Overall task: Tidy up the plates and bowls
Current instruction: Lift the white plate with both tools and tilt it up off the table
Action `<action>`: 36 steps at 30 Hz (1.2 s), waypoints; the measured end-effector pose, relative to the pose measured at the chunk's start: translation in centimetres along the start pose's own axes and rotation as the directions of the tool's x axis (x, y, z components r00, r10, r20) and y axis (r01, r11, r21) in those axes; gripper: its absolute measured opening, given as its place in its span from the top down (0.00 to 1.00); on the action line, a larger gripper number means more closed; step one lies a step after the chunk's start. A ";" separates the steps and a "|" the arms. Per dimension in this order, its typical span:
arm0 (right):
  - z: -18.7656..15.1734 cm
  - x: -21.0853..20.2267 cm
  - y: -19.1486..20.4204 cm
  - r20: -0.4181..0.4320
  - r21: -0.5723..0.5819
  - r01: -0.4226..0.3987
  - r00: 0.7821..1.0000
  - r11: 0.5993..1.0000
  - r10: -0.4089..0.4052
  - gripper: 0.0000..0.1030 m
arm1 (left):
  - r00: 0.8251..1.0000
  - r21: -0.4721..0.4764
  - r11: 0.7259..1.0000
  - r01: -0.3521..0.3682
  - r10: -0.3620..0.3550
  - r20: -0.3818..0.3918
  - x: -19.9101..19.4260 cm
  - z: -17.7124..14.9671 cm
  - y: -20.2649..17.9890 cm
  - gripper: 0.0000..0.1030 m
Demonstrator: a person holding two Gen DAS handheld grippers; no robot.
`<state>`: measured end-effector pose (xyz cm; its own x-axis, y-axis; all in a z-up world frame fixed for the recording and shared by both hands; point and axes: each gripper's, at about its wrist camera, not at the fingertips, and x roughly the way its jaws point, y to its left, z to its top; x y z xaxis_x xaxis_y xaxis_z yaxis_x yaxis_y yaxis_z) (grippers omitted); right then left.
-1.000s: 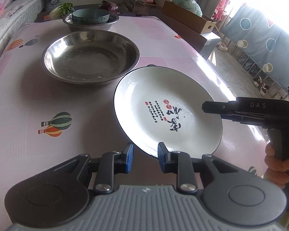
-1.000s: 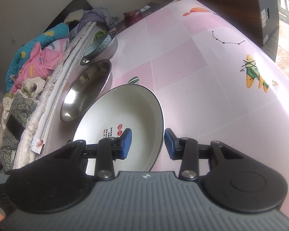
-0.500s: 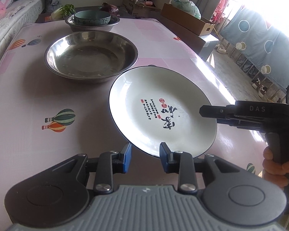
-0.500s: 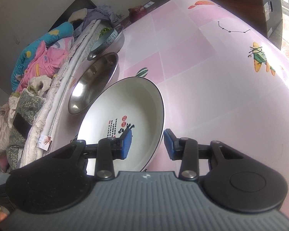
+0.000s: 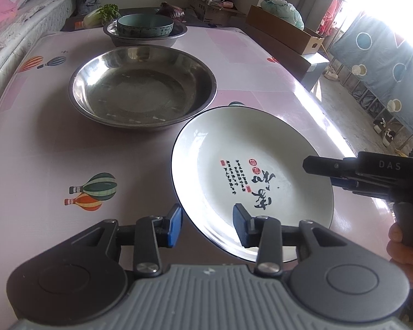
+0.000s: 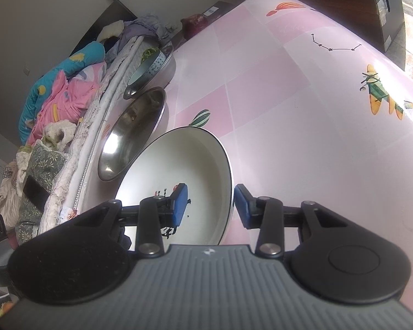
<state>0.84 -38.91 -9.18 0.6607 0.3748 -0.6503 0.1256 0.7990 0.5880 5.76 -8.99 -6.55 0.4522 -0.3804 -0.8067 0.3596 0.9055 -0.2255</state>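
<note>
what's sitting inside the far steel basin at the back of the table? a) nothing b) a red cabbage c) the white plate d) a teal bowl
d: in the left wrist view a teal bowl sits inside the far steel basin, while the white plate is nearer the camera, beside the bigger steel basin.

We are in a lived-in home, a bedroom that doubles as a dining space. A bed [image 6: 77,148] heaped with bright quilts [image 6: 55,93] and clothes runs along one side of the bench [image 5: 41,143], which wears a pink cloth printed with hot-air balloons [image 5: 92,191]. Cardboard boxes [image 5: 286,33] stand against the far wall, vegetables [image 5: 103,13] lie past the bench, and shoes [image 5: 385,132] sit on the floor by a sunlit, patterned curtain [image 5: 382,63].
</note>
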 end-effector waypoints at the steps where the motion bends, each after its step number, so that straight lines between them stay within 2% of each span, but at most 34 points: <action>1: 0.0 0.2 0.0 -0.004 0.001 -0.002 1.000 1.000 0.002 0.61 | 1.000 0.000 1.000 -0.002 0.002 -0.001 0.2 0.1 0.0 0.61; 20: 0.0 1.3 0.4 -0.023 0.009 0.000 1.000 1.000 0.000 0.54 | 1.000 -0.013 1.000 0.005 -0.005 -0.025 1.2 0.3 -0.1 0.63; 36: -0.2 0.8 -0.1 -0.019 0.019 0.016 1.000 1.000 -0.015 0.54 | 0.999 0.019 1.000 0.019 -0.018 -0.041 1.2 -0.1 -1.1 0.63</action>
<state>1.25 -38.56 -9.83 0.6446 0.3714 -0.6682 0.1498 0.7957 0.5868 5.86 -10.42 -7.34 0.4119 -0.3887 -0.8242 0.3833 0.8944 -0.2303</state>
